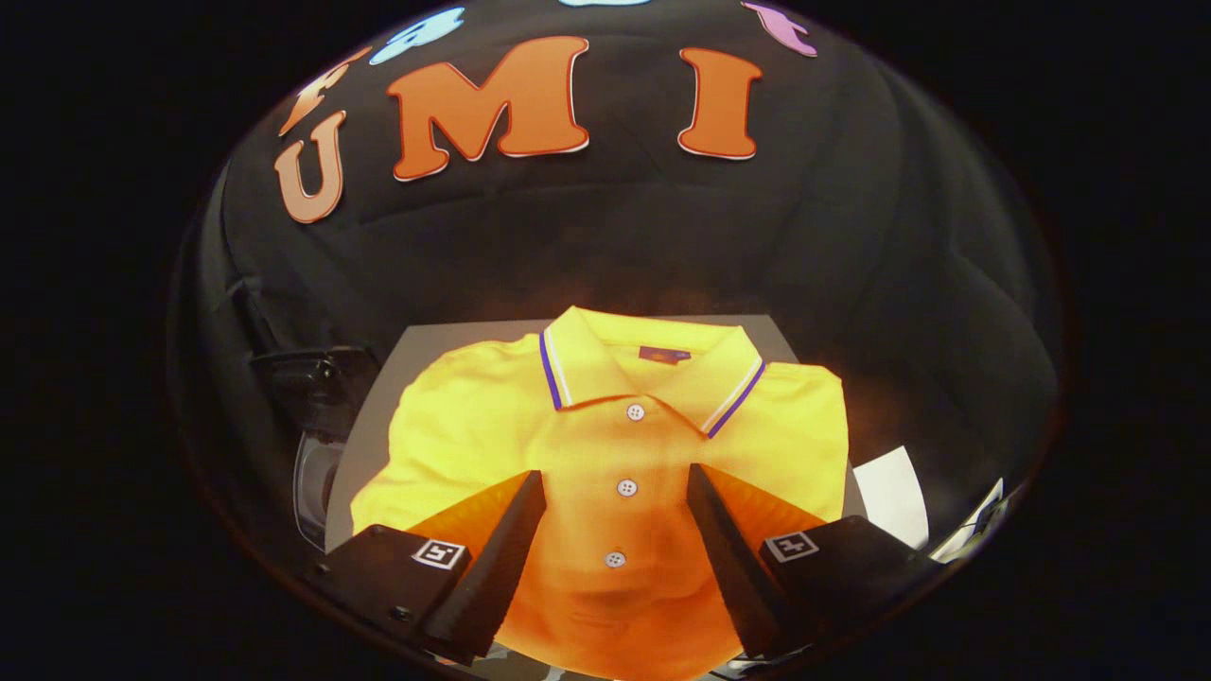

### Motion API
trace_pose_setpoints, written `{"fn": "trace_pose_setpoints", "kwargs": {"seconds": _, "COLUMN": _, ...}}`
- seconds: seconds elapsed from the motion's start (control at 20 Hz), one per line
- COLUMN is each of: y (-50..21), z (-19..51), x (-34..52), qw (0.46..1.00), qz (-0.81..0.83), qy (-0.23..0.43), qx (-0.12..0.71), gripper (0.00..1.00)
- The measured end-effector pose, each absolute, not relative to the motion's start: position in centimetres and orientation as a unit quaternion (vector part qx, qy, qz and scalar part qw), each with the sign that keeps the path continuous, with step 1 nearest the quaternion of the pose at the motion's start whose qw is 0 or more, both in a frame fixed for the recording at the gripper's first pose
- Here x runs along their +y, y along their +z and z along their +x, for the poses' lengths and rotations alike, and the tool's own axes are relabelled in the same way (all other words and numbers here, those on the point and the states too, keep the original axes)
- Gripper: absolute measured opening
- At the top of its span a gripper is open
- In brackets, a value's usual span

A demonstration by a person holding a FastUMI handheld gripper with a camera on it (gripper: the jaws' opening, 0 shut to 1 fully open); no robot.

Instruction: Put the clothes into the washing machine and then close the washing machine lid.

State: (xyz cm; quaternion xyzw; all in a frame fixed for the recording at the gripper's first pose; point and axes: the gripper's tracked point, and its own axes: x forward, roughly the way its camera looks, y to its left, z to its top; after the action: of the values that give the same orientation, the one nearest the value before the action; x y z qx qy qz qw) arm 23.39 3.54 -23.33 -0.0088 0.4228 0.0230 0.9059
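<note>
Gripper hangs over the shirt, jaws spread wide and released — nothing pinched between them. Whether the tips touch the cloth I cannot tell.

Between the jaws runs the button placket of a yellow polo shirt, three white buttons in a line, the middle one about level with the tips. The shirt lies flat, front up, folded, on a grey surface whose bare edge shows behind the left shoulder.

Beyond the tips, the collar — yellow with white and purple trim along its edges, spread open, a small dark tag inside the neck.

Left of the surface, lower down, a dark machine with a rounded clear part; too dim to name with certainty. Right of the shirt, a white sheet lies just beside its hem.
</note>
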Motion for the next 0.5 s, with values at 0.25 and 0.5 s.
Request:
{"fn": "trace_pose_setpoints", "kwargs": {"seconds": 0.25, "y": -23.39, "z": 23.13, "x": 3.92, "qw": 0.905, "qz": -0.006, "qy": 0.030, "qx": 0.425, "gripper": 0.99}}
{"fn": "trace_pose_setpoints", "kwargs": {"seconds": 0.5, "y": -23.38, "z": 23.34, "x": 3.93, "qw": 0.902, "qz": -0.012, "qy": 0.040, "qx": 0.429, "gripper": 0.95}}
